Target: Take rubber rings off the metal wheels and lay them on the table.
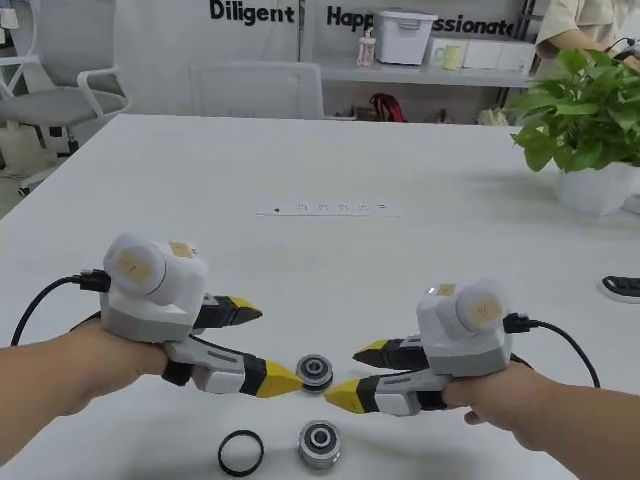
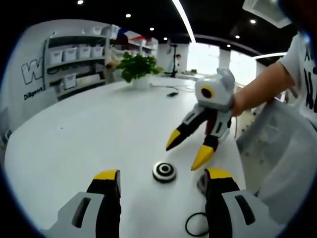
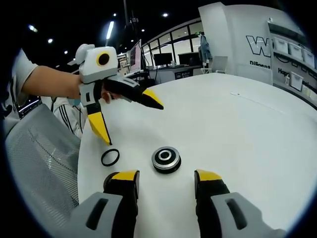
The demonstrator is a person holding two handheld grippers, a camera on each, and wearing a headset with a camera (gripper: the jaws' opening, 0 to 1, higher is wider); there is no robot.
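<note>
A green plant in a white pot stands near the far right corner of the white counter. A thin paper strip lies flat in the middle. A small black thing sits at the right edge. Behind the far edge stands a grey chair. A white box sits on a shelf.

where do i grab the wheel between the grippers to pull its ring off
Probably best to pinch the black rubber ring on the outer rim of the wheel, coming from above with the right gripper: the wheel lies flat, so its rim is exposed all round.
</note>
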